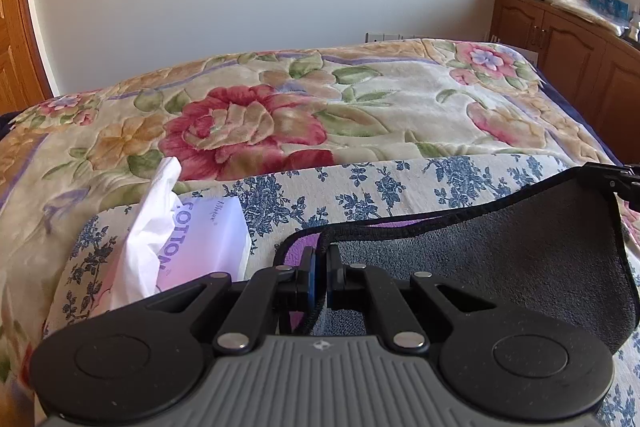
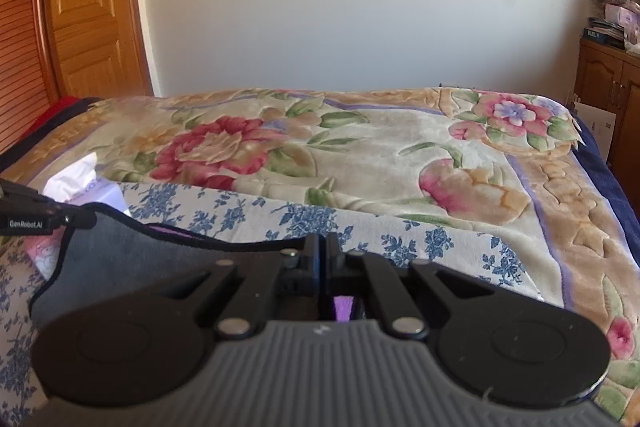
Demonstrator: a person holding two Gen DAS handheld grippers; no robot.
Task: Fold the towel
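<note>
The towel (image 1: 520, 259) is grey on one face and purple on the other, with a dark bound edge. It hangs stretched between my two grippers above the blue-flowered cloth. My left gripper (image 1: 320, 267) is shut on one corner of its edge. My right gripper (image 2: 323, 259) is shut on the other corner, with the towel (image 2: 132, 259) sagging to its left. The right gripper also shows at the right edge of the left wrist view (image 1: 628, 179). The left gripper shows at the left edge of the right wrist view (image 2: 36, 211).
A white tissue pack (image 1: 192, 247) lies on the blue-flowered cloth (image 1: 360, 191) to the left; it also shows in the right wrist view (image 2: 80, 183). A floral blanket (image 1: 360, 107) covers the bed beyond. A wooden cabinet (image 1: 568, 55) stands right, a wooden door (image 2: 88, 7) left.
</note>
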